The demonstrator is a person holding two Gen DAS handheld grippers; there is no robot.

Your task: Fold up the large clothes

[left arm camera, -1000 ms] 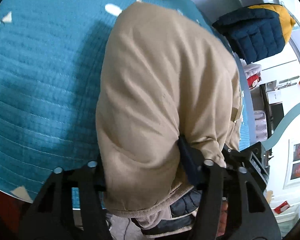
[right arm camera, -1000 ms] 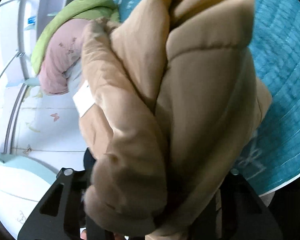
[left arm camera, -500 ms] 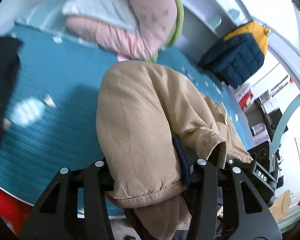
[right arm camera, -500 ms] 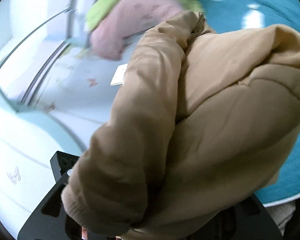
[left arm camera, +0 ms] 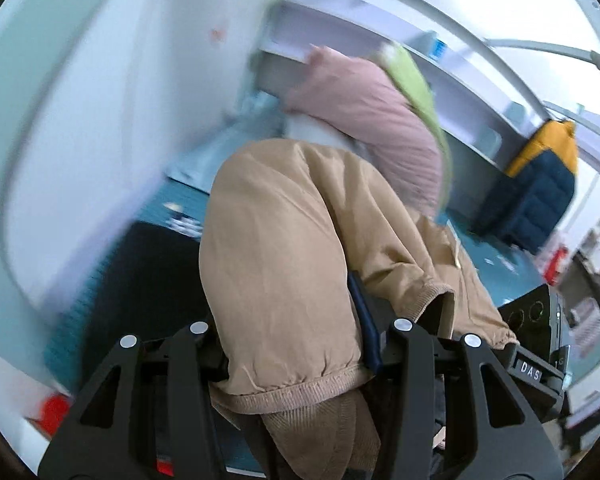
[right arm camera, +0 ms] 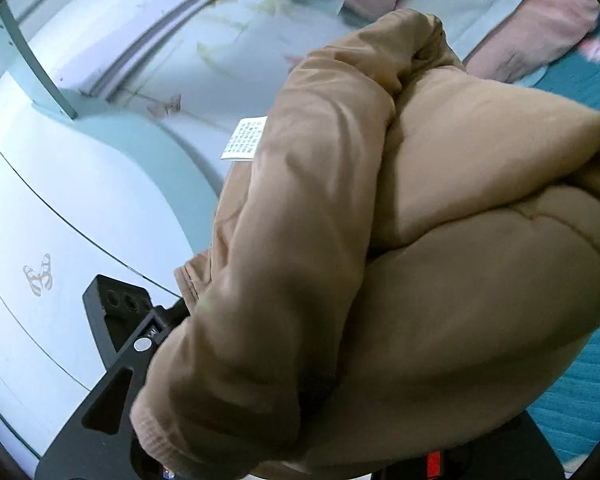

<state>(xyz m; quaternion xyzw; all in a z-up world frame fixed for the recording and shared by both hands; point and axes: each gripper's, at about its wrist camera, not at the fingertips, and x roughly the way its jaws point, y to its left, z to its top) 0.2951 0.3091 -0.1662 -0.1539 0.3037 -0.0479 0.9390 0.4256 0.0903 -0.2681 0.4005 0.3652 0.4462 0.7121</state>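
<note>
A tan padded jacket (left arm camera: 284,248) is bunched up and hangs in the air above the teal bed cover (left arm camera: 168,200). My left gripper (left arm camera: 296,336) is shut on one fold of it, with a ribbed cuff (left arm camera: 308,392) drooping below the fingers. In the right wrist view the jacket (right arm camera: 440,248) fills most of the picture, its white care label (right arm camera: 245,138) sticking out. My right gripper (right arm camera: 300,368) is shut on the bundle, which hides its fingertips. The two grippers sit close side by side.
Pink and green bedding (left arm camera: 364,120) is piled at the head of the bed. A navy and yellow jacket (left arm camera: 540,188) hangs off a shelf at the right. A black garment (left arm camera: 152,276) lies on the cover. A pale cabinet front with a butterfly (right arm camera: 38,280) is on the left.
Both grippers have lifted the jacket up off the bed cover and swung towards the head of the bed. The views now show wall, shelves and pillows instead of the flat cover.
</note>
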